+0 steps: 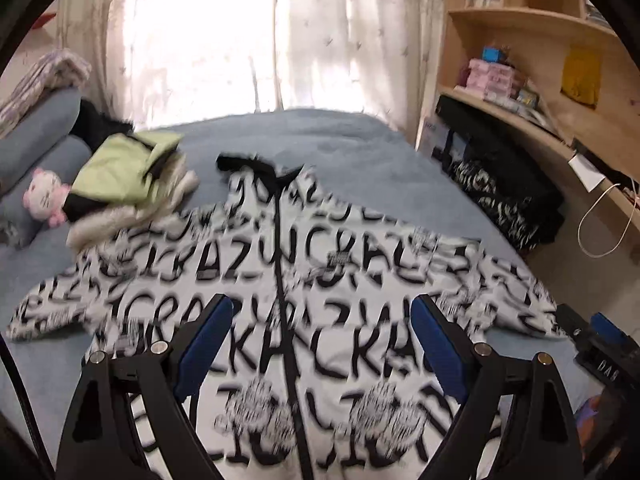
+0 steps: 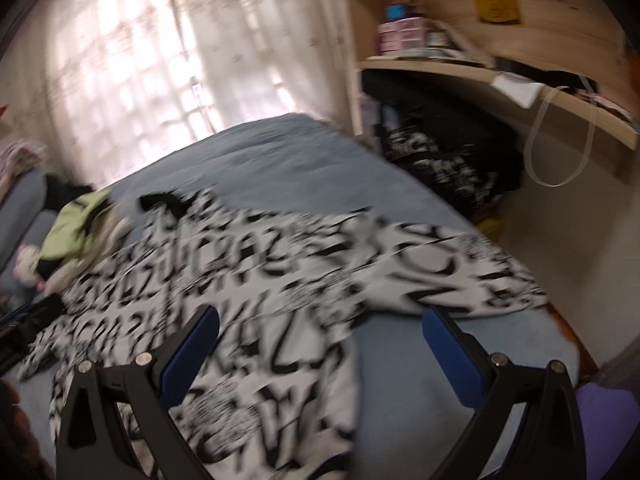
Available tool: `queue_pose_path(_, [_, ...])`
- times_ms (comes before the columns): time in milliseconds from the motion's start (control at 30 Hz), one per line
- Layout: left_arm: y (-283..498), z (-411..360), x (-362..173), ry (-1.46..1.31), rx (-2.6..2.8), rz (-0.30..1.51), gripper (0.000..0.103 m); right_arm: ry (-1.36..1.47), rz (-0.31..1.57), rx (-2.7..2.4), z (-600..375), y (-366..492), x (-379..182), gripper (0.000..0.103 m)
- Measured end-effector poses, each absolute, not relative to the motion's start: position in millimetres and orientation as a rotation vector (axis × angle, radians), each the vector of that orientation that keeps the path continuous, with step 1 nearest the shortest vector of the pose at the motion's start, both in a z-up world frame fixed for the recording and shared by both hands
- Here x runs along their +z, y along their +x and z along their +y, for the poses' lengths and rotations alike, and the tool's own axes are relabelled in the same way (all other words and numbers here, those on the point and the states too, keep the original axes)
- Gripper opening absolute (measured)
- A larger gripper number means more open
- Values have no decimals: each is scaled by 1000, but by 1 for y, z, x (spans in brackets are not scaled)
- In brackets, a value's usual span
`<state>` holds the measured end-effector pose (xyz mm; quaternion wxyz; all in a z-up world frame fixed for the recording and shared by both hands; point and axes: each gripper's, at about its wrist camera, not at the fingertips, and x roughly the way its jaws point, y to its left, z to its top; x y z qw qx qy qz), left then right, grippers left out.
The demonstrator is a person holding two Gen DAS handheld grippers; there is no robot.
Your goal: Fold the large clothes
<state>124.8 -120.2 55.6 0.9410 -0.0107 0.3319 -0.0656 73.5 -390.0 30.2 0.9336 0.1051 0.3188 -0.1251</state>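
A: Left gripper (image 1: pixel 322 320)?
B: Spread wide, blue fingers (image 1: pixel 206 336) well apart, nothing between them. Hanging above the jacket (image 1: pixel 280 280), not touching the cloth as far as can be seen.

A: Right gripper (image 2: pixel 322 332)?
B: Also wide apart, empty. One blue pad over the printed cloth at 7 o'clock of the right wrist view, the other over bare bed (image 2: pixel 280 160) at 5 o'clock. No contact visible; much blur in that view.

A: Whereabouts of the garment?
B: White with black lettering, spread flat on the blue bed, black zipper line running from 6 toward 12 o'clock in the left wrist view, black collar (image 1: pixel 256 166) at the far end. Sleeves out toward 9 and 3 o'clock.

A: Anything beside it?
B: Folded pile with a green piece on top (image 1: pixel 128 168) at 10 o'clock, touching the jacket's shoulder. Pink plush toy (image 1: pixel 44 196) further toward 9. Dark printed garment (image 1: pixel 504 196) at 2 o'clock, off the bed's edge under the wooden worktop (image 1: pixel 520 120). Curtain (image 1: pixel 240 40) at 12.
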Motion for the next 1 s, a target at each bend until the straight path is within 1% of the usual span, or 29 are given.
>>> queue_pose_path(100, [136,-133,63,-16,-153,647,93,261,627,-333,-430,74,35,102])
queue_pose_path(133, [141,-138,64,-23,-165,654,96,277,626,-362,-444,75,35,102])
queue_pose_path(267, [158,-155,59,-36,-169,656,97,351,662,-452,-492,81,22,102])
queue_pose_path(433, [177,-181,38,-2,-159,665,97,511,742,-491,-548,89,-18,101])
queue_pose_path(500, [187,-191,24,11,-157,694,97,585,784,-491,-566,93,-40,92])
queue_pose_path(567, [199,-202,8,17,-161,750,97,656,822,-483,-579,97,-62,90])
queue_pose_path(767, [219,-221,-37,32,-156,857,95,890,868,-488,-610,103,-119,88])
queue_pose_path(867, [220,-222,-50,7,-180,884,95,947,852,-515,-618,107,-132,88])
queue_pose_path(933, [218,-219,-52,2,-181,877,95,930,842,-548,-619,114,-132,82])
queue_pose_path(967, [216,-217,-54,5,-181,877,95,922,844,-561,-620,117,-133,71])
queue_pose_path(1000, [215,-216,-54,6,-182,879,95,917,846,-572,-622,120,-134,63])
